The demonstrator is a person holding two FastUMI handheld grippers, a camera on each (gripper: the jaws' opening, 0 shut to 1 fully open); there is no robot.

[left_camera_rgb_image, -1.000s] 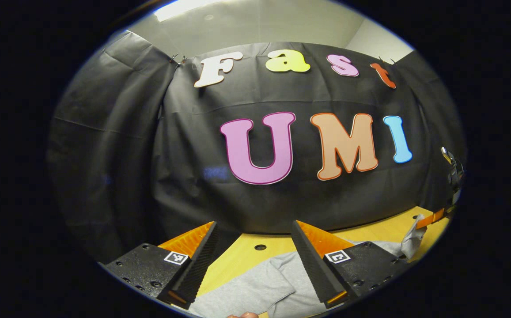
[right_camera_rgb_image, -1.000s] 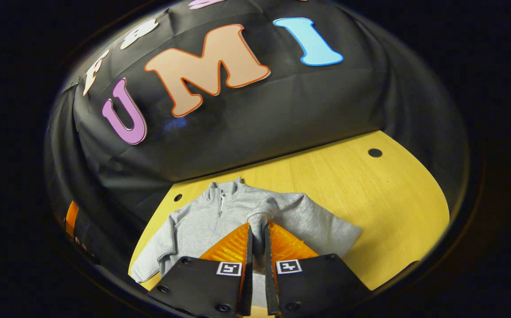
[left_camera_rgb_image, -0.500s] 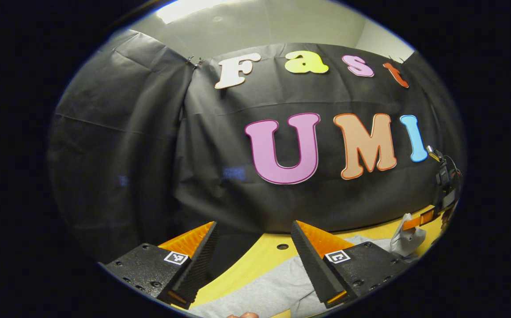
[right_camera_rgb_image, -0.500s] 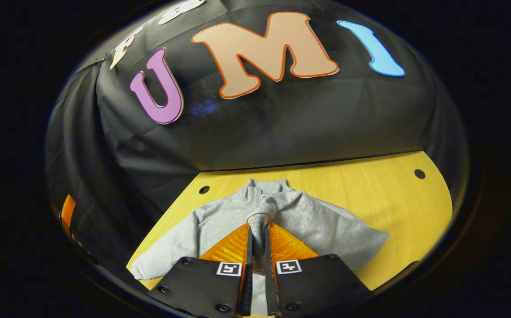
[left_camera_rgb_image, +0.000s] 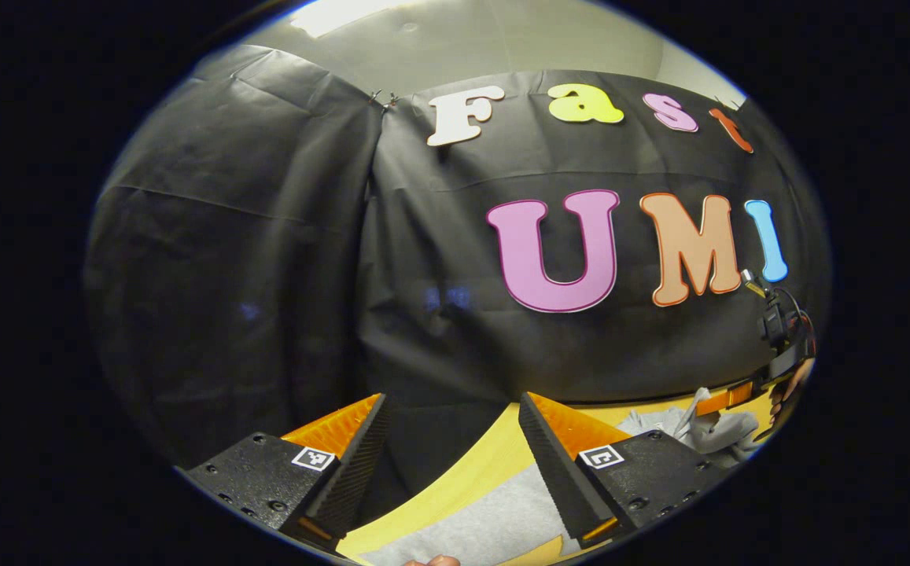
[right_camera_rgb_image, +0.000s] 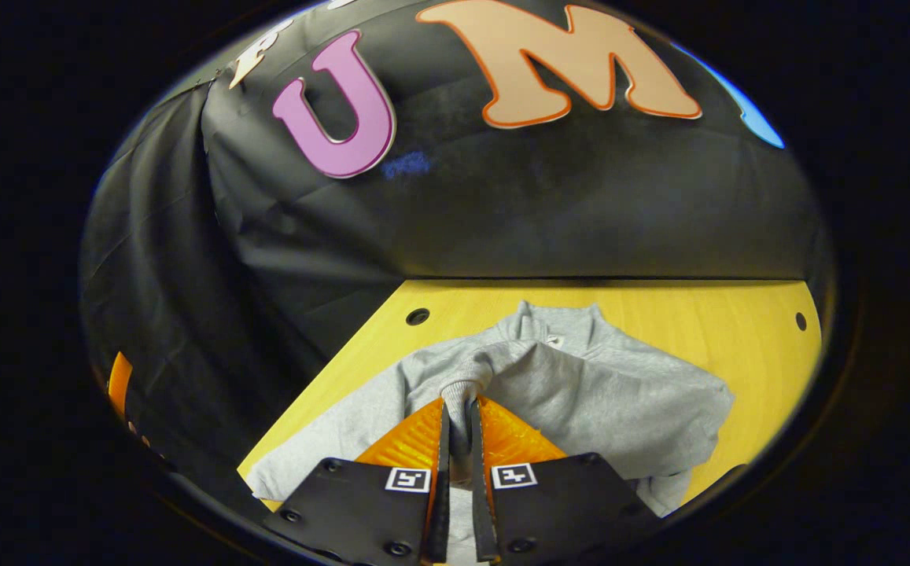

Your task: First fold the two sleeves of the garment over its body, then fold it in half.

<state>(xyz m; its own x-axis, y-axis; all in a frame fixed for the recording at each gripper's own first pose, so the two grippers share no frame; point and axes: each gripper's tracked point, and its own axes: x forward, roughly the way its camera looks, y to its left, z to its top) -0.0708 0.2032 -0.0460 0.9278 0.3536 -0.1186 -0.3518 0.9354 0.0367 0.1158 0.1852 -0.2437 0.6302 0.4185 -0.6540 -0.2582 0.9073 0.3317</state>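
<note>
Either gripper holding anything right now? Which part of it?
Right gripper is shut on the grey sweatshirt, pinching the cuff of one sleeve, drawn over the body. Left gripper has its jaws open, holding nothing.

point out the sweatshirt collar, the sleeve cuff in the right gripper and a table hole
sweatshirt collar [right_camera_rgb_image: 555, 318]: right gripper view, middle of the stand-up neck
sleeve cuff [right_camera_rgb_image: 458, 391]: right gripper view, ribbed end above the fingers
table hole [right_camera_rgb_image: 418, 317]: right gripper view, its centre

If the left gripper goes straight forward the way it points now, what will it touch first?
Most likely the black cloth wall. The open left gripper points above the table edge; nothing shows between its fingers and the wall, though depth is unclear.
</note>
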